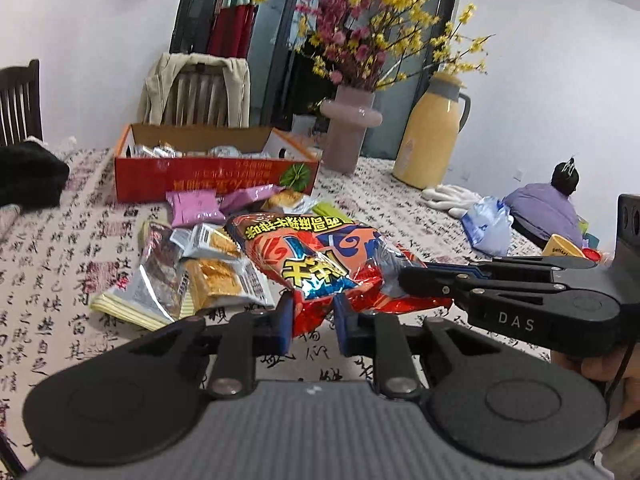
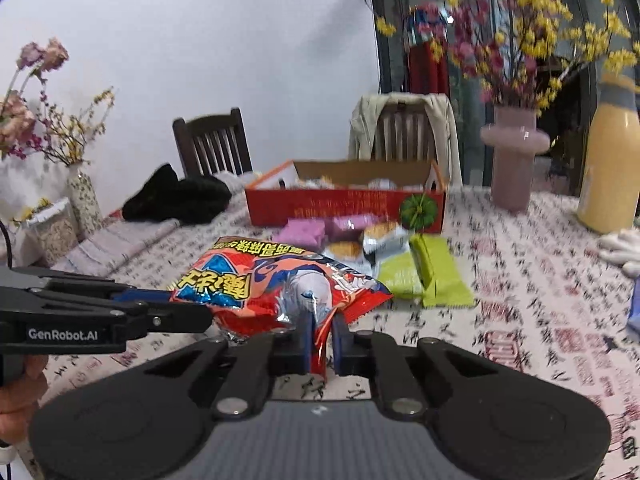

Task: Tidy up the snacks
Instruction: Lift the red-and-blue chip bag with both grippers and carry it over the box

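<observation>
A large red and orange snack bag (image 1: 320,256) is held just above the table by both grippers. My left gripper (image 1: 311,318) is shut on its near edge. My right gripper (image 2: 321,330) is shut on its other edge; it also shows in the left wrist view (image 1: 416,276) at the bag's right side. The bag (image 2: 280,284) shows in the right wrist view with the left gripper (image 2: 192,312) at its left. Several small snack packets (image 1: 200,264) lie in a pile behind it. An open red cardboard box (image 1: 216,176) with wrapped snacks inside stands beyond the pile.
A pink vase (image 1: 348,128) with flowers and a yellow thermos (image 1: 432,136) stand at the back right. White gloves (image 1: 448,196) and a blue bag (image 1: 488,224) lie to the right. A black cloth (image 1: 28,180) lies at the left. Green packets (image 2: 424,276) lie right of the bag.
</observation>
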`<state>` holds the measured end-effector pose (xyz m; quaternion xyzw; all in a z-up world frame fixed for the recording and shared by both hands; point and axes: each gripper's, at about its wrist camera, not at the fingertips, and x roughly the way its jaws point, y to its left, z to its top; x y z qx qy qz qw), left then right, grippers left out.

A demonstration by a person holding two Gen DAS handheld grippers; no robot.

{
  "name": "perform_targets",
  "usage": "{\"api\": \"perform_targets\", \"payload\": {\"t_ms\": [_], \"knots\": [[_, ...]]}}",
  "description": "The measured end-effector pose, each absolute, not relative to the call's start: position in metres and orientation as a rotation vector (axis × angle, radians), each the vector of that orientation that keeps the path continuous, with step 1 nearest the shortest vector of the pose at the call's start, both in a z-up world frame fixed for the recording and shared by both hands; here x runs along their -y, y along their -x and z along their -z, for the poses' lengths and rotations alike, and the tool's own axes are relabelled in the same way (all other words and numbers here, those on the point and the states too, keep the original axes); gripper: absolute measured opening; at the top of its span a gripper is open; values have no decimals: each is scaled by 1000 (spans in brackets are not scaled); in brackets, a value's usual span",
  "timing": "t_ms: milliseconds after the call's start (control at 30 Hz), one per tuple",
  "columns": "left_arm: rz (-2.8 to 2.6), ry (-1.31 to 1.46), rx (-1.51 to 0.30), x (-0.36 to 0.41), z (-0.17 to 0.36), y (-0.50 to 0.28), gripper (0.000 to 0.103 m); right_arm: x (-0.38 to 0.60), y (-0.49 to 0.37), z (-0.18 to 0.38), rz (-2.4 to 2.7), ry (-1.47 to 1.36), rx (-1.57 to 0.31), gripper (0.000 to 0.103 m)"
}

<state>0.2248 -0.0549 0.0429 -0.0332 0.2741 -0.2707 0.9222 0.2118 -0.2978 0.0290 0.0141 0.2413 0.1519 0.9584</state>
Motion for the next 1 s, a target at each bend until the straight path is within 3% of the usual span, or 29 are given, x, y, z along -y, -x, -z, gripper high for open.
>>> {"api": "perform_targets", "payload": {"t_ms": [167,333,633,833,1000], "knots": [[548,78,-548,50,-58,-224,21,293,-207,-46,-316,-6,-461,10],[552,88,-491,45,-107,-250,21,290,-230,-92,-347,55,-405,10],[525,71,-375,51,-180,-350,21,292,-340,-175,-375,67,-301,10],[503,93,-427,50,-181,-433,21,289,-432,-184,-388,49,-336,10],[470,126,-502,38,-153,-496,21,276,-502,-155,-386,35,-402,10]]}}
